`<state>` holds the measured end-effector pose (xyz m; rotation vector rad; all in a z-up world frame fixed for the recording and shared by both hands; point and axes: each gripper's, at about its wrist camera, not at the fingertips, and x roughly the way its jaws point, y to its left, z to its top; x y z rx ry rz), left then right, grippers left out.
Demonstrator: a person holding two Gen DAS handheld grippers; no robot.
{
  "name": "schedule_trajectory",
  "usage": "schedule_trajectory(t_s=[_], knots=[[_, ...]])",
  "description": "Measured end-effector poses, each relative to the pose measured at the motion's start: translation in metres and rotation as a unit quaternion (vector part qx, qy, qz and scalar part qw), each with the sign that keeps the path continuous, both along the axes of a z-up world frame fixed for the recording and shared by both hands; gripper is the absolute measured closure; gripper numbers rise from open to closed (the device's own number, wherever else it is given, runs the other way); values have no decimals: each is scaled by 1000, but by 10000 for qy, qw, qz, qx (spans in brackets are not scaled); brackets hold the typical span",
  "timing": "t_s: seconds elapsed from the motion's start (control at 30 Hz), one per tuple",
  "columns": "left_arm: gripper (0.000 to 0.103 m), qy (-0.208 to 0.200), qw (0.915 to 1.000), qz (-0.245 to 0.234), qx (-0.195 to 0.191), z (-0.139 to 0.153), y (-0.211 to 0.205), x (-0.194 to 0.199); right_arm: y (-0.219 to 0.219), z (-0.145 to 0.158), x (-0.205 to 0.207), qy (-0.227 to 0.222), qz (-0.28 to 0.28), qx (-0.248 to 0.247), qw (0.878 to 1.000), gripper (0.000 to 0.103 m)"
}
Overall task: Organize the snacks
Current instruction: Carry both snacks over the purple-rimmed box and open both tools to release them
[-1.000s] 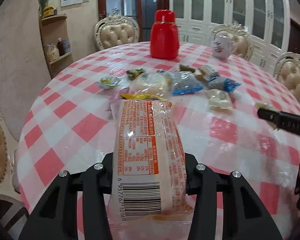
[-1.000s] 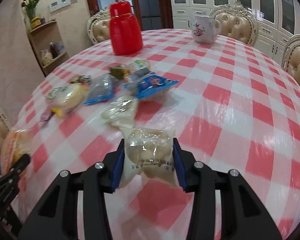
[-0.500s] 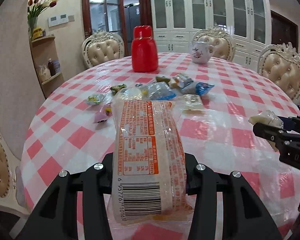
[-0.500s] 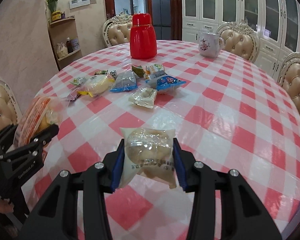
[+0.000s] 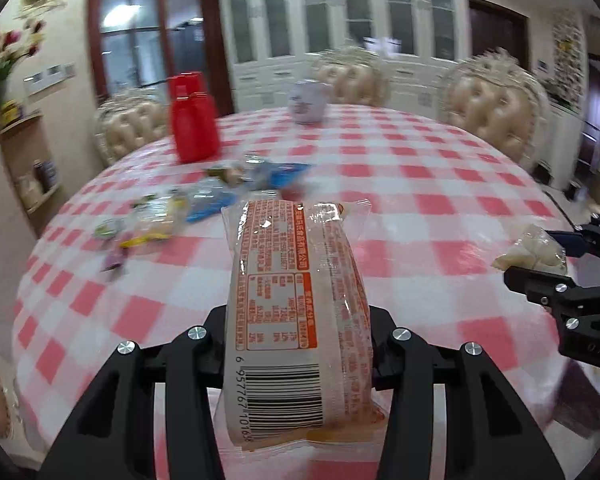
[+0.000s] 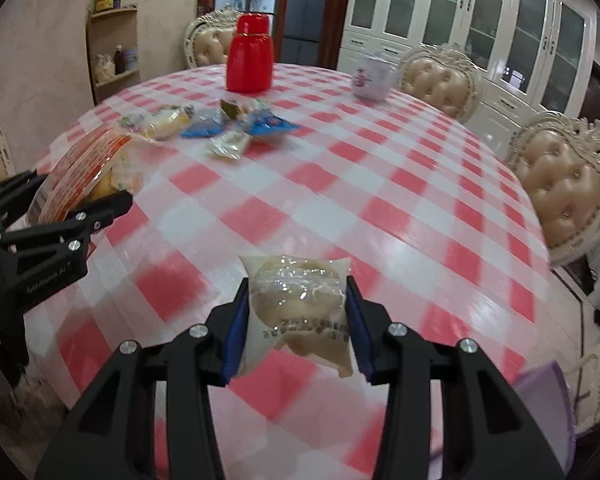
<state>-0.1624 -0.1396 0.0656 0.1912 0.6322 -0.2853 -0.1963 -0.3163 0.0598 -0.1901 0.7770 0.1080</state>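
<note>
My left gripper [image 5: 298, 344] is shut on a long orange-printed snack pack [image 5: 296, 304] with a barcode, held above the near edge of the checked table. My right gripper [image 6: 296, 320] is shut on a small clear pack of pale buns [image 6: 300, 300]. Each gripper shows in the other's view: the right gripper [image 5: 540, 258] with its bun pack [image 5: 534, 252] at the right, the left gripper [image 6: 96, 188] with the orange pack [image 6: 76, 172] at the left. A loose pile of snack packets [image 6: 220, 124] lies mid-table, far from both.
A red jug [image 6: 250, 60] and a white floral mug [image 6: 370, 78] stand at the table's far side. Padded chairs [image 6: 564, 184] ring the round table [image 6: 340, 200]. A purple object [image 6: 544, 404] shows at the lower right edge. A wall shelf [image 6: 112, 52] stands far left.
Both grippers have pulled back from the snack pile toward the table's near edge, still holding their packs. The views swung right, and the pile now looks smaller and farther.
</note>
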Motion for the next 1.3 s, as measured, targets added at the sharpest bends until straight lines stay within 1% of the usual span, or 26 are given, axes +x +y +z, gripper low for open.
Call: schedule_trajectory(t_s=[0.1, 0.17, 0.33, 0.43, 0.53, 0.63, 0.73, 0.93, 1.3], knots=[[58, -13, 9990, -400, 194, -2, -33, -12, -24, 0, -20, 52, -173, -146, 9997, 58], [58, 89, 9973, -699, 216, -4, -54, -19, -39, 0, -31, 57, -307, -176, 9994, 58], [58, 62, 9920, -1197, 409, -4, -100, -35, -79, -1, -61, 93, -668, -314, 9972, 58], [58, -93, 9868, -1504, 596, -3, -130, -50, -105, -1, -79, 107, -937, -315, 9950, 58], [58, -188, 9799, -1846, 737, -1, -161, -64, -131, -3, -98, 118, -1222, -261, 9921, 58], [58, -247, 9742, -2087, 819, 0, -183, -74, -154, -7, -115, 136, -1477, -182, 9888, 58], [58, -271, 9668, -2371, 913, -2, -208, -87, -173, -12, -130, 155, -1692, -114, 9854, 58], [58, -248, 9539, -2784, 1096, -10, -246, -107, -204, -26, -154, 212, -2042, 71, 9787, 58], [58, -111, 9356, -3246, 1386, -37, -300, -129, -244, -54, -169, 388, -2367, 302, 9703, 58]])
